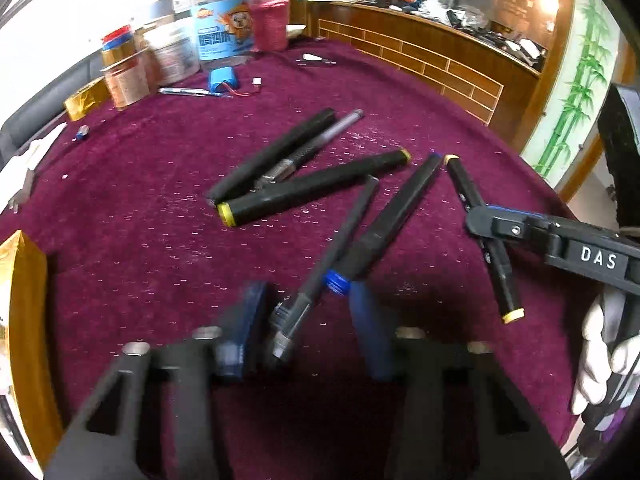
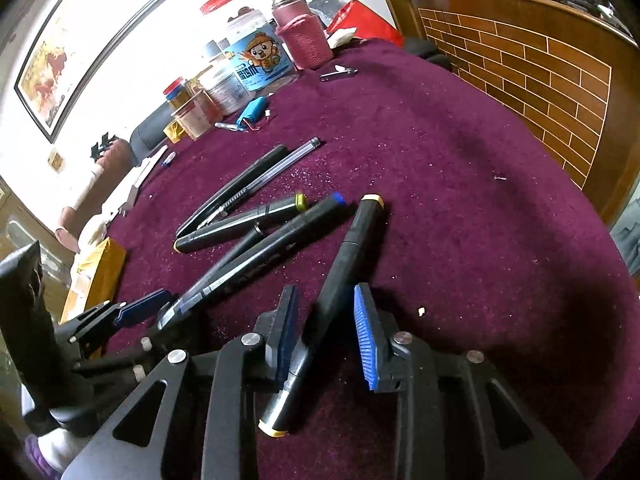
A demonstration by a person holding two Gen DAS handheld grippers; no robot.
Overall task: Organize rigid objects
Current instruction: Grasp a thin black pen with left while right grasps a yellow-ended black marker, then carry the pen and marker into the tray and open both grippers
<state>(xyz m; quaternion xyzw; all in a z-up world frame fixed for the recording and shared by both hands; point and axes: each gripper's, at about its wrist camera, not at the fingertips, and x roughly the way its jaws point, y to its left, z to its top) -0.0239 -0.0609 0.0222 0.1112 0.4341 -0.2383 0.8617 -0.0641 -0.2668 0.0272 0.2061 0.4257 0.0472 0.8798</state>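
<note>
Several black markers and pens lie scattered on a purple tablecloth (image 1: pixel 140 200). My left gripper (image 1: pixel 306 320) is low over the cloth. A thin black pen (image 1: pixel 340 248) and the blue end of a blue-capped marker (image 1: pixel 392 216) lie between its blurred blue pads, and a gap shows beside the pen. My right gripper (image 2: pixel 326 334) straddles a yellow-capped marker (image 2: pixel 352 252) that lies flat. Its left pad is against the barrel and its right pad stands just off it. In the left wrist view that gripper (image 1: pixel 478 220) sits across the same marker (image 1: pixel 500 272).
Another yellow-ended marker (image 1: pixel 312 192), a black pen (image 1: pixel 272 152) and a clear gel pen (image 1: pixel 320 140) lie further out. Jars (image 1: pixel 224 36), a pink-sleeved bottle (image 1: pixel 272 20) and a blue battery pack (image 1: pixel 224 80) stand at the back. A gold box (image 1: pixel 24 320) sits left, a wooden counter (image 1: pixel 420 52) behind.
</note>
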